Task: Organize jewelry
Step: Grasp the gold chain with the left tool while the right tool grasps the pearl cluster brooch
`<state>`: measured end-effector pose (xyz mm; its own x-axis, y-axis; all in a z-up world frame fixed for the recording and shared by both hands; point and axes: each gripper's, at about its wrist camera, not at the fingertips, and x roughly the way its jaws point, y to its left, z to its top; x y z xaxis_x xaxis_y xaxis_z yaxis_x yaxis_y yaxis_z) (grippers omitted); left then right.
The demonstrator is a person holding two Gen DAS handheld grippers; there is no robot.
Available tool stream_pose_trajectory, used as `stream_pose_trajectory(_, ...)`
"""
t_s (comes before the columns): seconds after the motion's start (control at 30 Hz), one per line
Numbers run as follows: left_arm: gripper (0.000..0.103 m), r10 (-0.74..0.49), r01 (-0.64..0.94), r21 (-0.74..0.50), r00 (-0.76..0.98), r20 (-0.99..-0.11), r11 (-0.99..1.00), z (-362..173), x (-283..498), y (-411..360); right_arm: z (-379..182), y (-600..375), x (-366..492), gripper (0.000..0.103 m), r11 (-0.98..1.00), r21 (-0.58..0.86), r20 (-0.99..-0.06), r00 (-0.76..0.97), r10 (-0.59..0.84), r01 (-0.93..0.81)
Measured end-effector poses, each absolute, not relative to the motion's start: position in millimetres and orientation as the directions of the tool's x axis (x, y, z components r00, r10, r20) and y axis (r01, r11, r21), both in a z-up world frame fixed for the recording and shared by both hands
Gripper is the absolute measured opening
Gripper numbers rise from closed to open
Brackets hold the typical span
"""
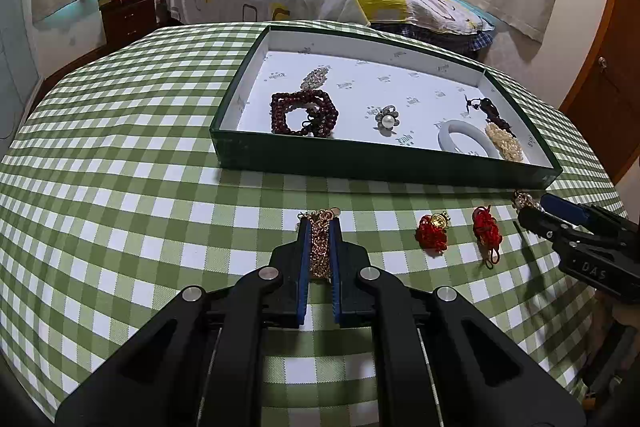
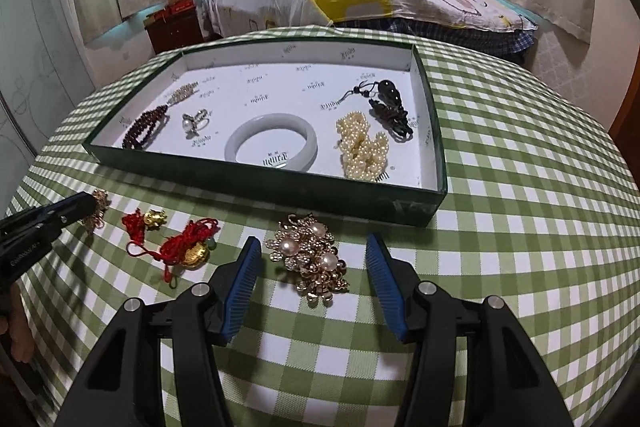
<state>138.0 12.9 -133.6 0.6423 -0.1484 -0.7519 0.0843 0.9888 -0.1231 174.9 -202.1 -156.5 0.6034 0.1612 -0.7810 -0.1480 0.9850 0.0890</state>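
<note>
Left gripper [image 1: 320, 247] pinches the gold chain [image 1: 320, 251]; lift it straight (no dragging) toward the tray [image 1: 384, 165]. Right gripper [image 2: 312, 267] stands open around the pearl brooch [image 2: 312, 259].

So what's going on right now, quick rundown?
Left gripper shut on gold chain. Right gripper open around pearl-and-gold cluster, not gripping. Tray ahead, path clear; two red cord charms still on cloth.
</note>
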Motion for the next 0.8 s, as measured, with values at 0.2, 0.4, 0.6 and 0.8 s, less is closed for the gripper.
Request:
stream_pose_trajectory(0.2,0.009,-0.146,0.079,-0.125,0.641,-0.754,0.989,-135,139,14,-156,-206,173,0.035,0.984,0.103,-0.779,0.604,0.171,-0.145)
stream_pose_trajectory(0.4,0.009,-0.146,0.077,-0.126,0.641,-0.753,0.989,-135,139,15,-156,-211,172,0.027,0.983,0.124,-0.774,0.606,0.181,-0.136)
stream_pose_trajectory(0.6,0.009,-0.146,0.074,-0.129,0.642,-0.752,0.989,-135,139,16,-154,-212,169,0.025,0.983,0.125,-0.764,0.619,0.182,-0.134)
stream_pose_trajectory(0.8,0.009,-0.140,0.066,-0.129,0.646,-0.750,0.990,-133,138,18,-151,-213,166,0.025,0.984,0.118,-0.755,0.632,0.176,-0.132)
